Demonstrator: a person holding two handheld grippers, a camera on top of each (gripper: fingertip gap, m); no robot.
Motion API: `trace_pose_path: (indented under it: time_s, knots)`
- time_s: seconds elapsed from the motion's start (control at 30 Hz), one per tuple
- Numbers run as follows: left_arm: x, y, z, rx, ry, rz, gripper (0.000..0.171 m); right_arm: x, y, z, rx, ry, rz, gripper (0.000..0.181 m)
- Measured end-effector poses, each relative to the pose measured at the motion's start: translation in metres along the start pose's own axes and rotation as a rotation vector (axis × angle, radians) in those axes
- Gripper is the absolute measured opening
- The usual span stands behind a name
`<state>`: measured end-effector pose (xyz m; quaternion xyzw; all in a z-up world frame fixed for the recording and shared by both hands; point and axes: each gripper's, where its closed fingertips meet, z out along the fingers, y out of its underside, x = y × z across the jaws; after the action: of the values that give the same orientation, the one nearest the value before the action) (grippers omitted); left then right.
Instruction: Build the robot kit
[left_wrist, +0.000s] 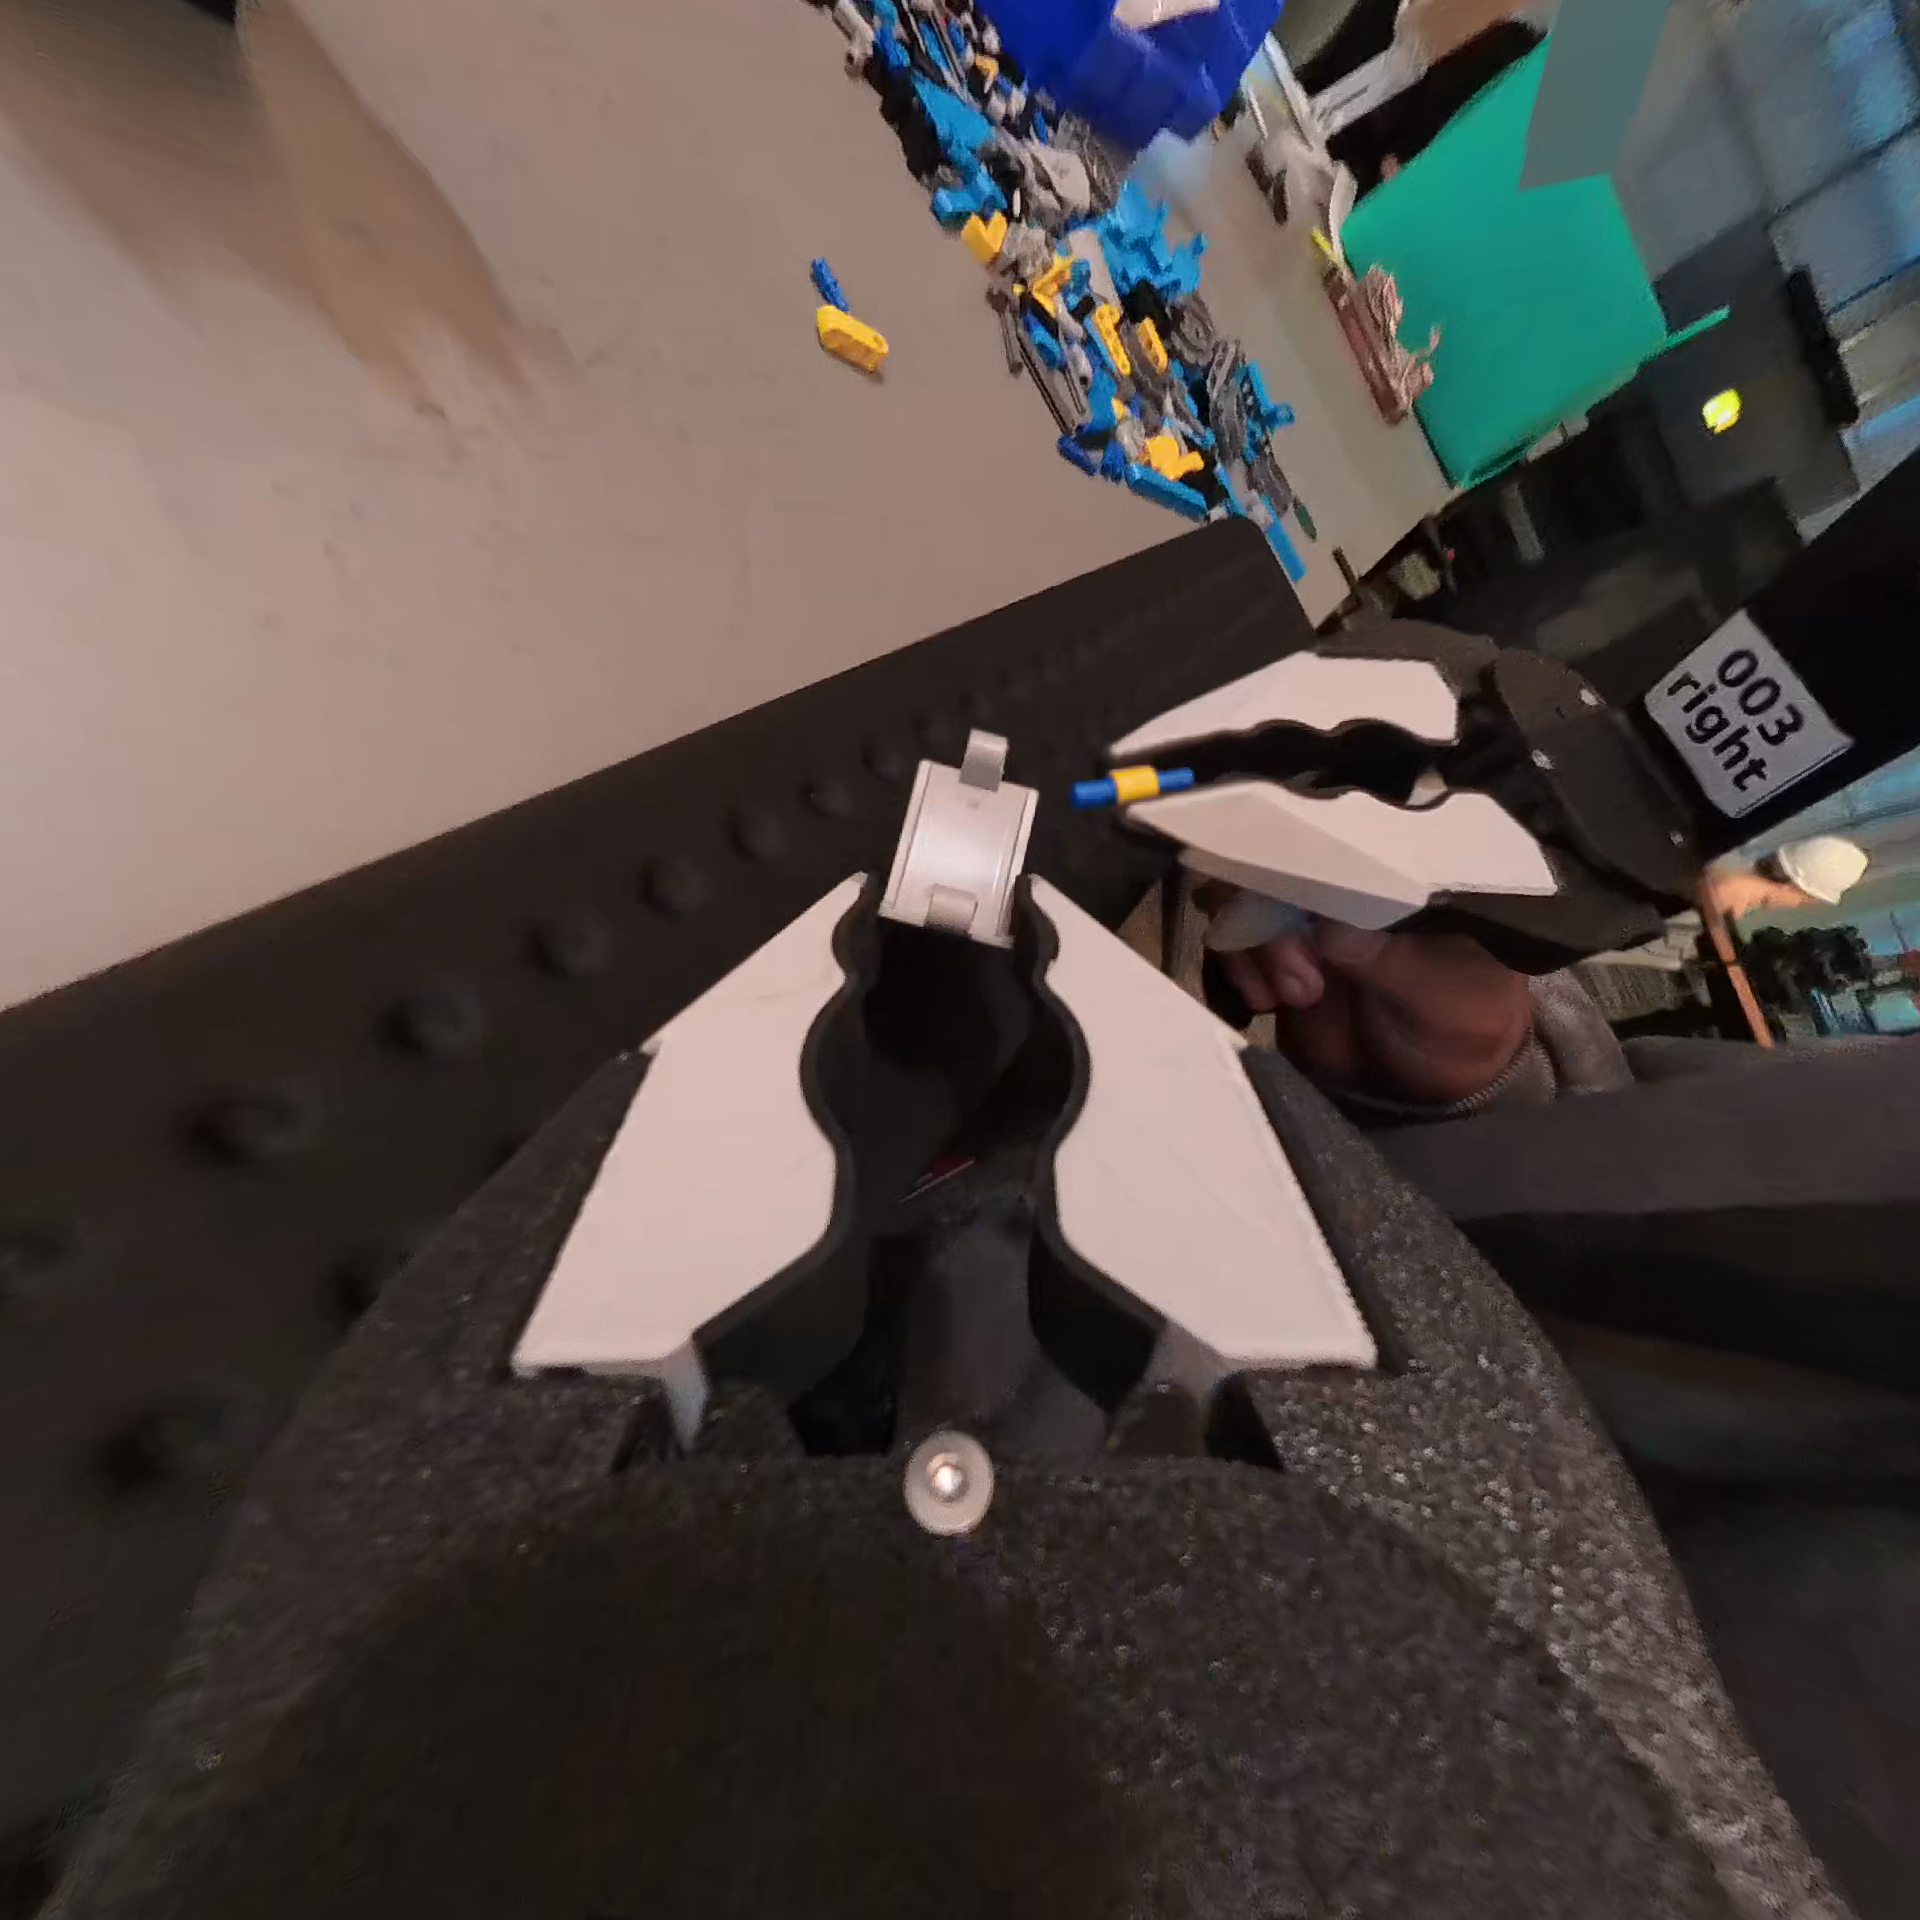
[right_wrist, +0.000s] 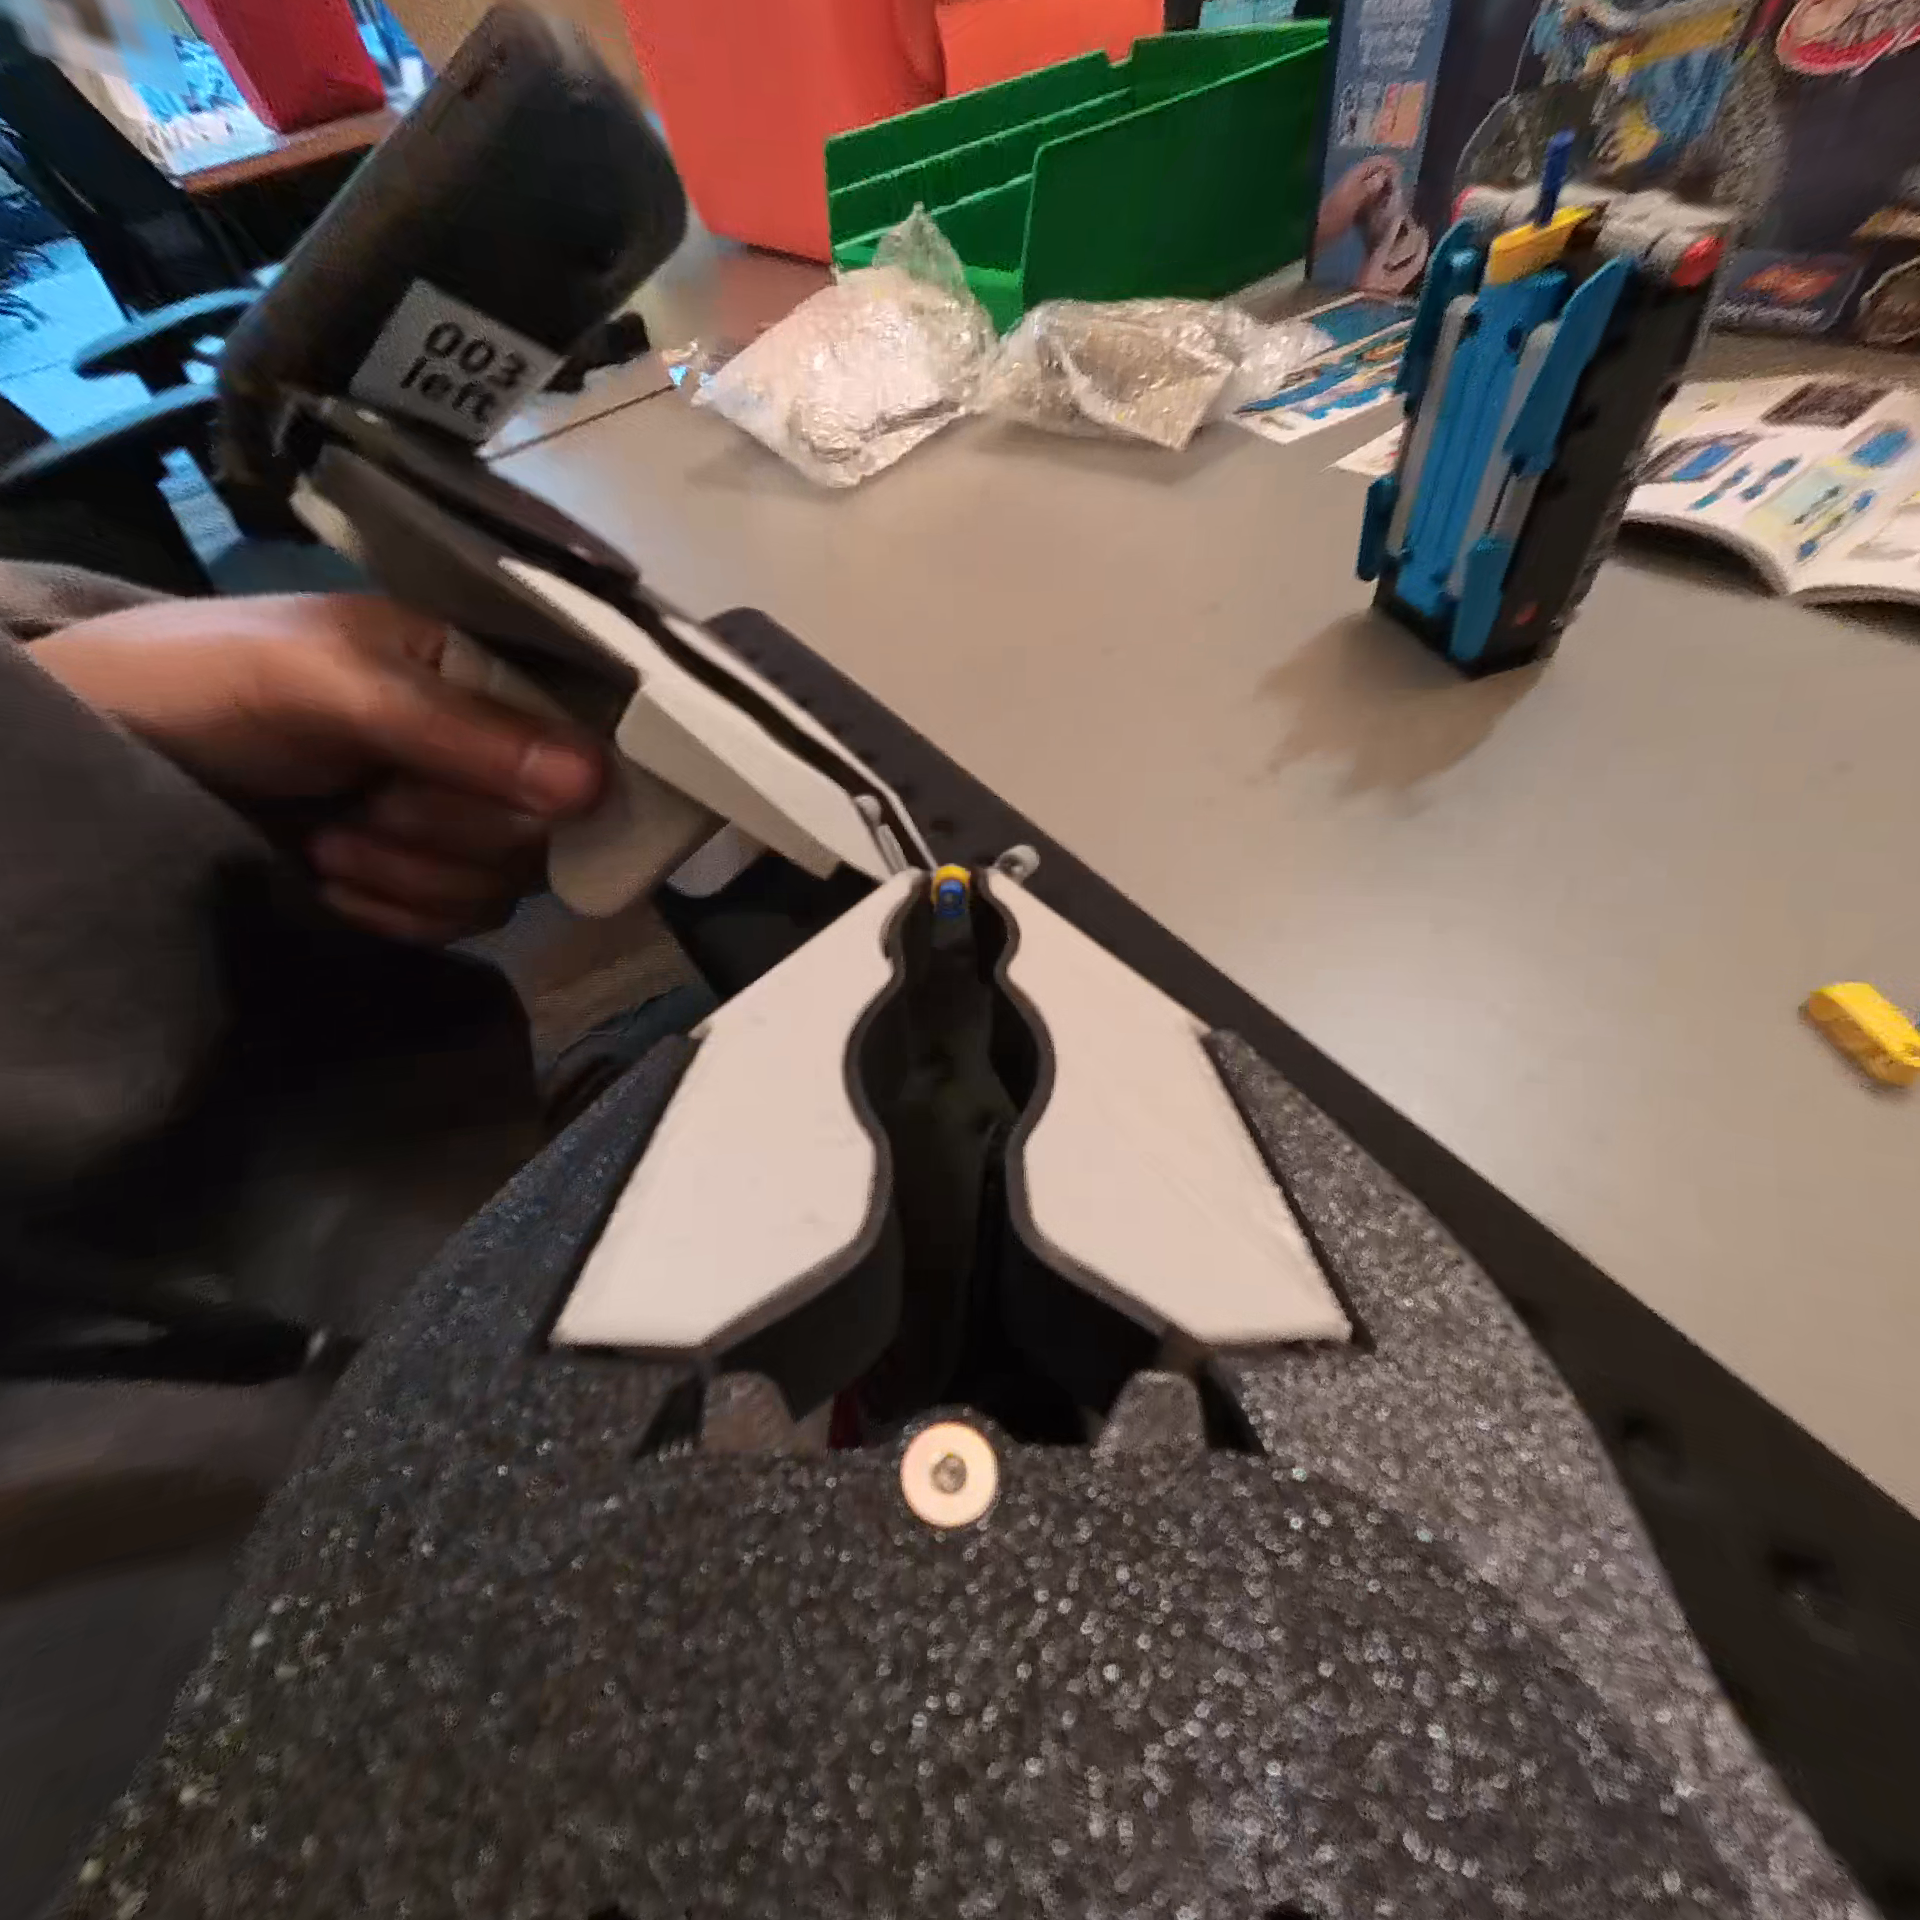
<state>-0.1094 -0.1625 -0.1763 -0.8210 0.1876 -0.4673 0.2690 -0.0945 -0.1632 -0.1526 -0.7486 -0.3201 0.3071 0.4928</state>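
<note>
While the two tools are held close over the dark edge strip (left_wrist: 436, 997) of the counter (left_wrist: 520, 416), a small part is pinched in each one. A light grey curved piece (left_wrist: 961, 857) is pinched at the tips of the left tool (left_wrist: 951, 914), and it sticks up toward 12 o'clock. A thin blue pin with a yellow band (left_wrist: 1132, 784) is pinched in the right tool (left_wrist: 1127, 784). In the left wrist view the pin is seen at about 2 o'clock from the grey piece, just beside it but not touching. Its long line is pointed sideways, from 3 o'clock toward 9 o'clock, straight at the grey piece. The right tool is nearer to the pin, and the left tool to the grey piece.

At 12 o'clock, far up the counter, a heap of blue, yellow and black bricks (left_wrist: 1122, 312) is seen. One yellow brick (right_wrist: 1865, 1034) is seen lying alone at 3 o'clock in the right wrist view.
</note>
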Motion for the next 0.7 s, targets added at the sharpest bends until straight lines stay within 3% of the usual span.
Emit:
trace_pose_path:
  time_s: [0.7]
  knots:
    - [-0.003,0.006,0.008,0.137,-0.166,0.137,0.025,0.017,0.014,0.014,-0.013,0.203,-0.104,0.007]
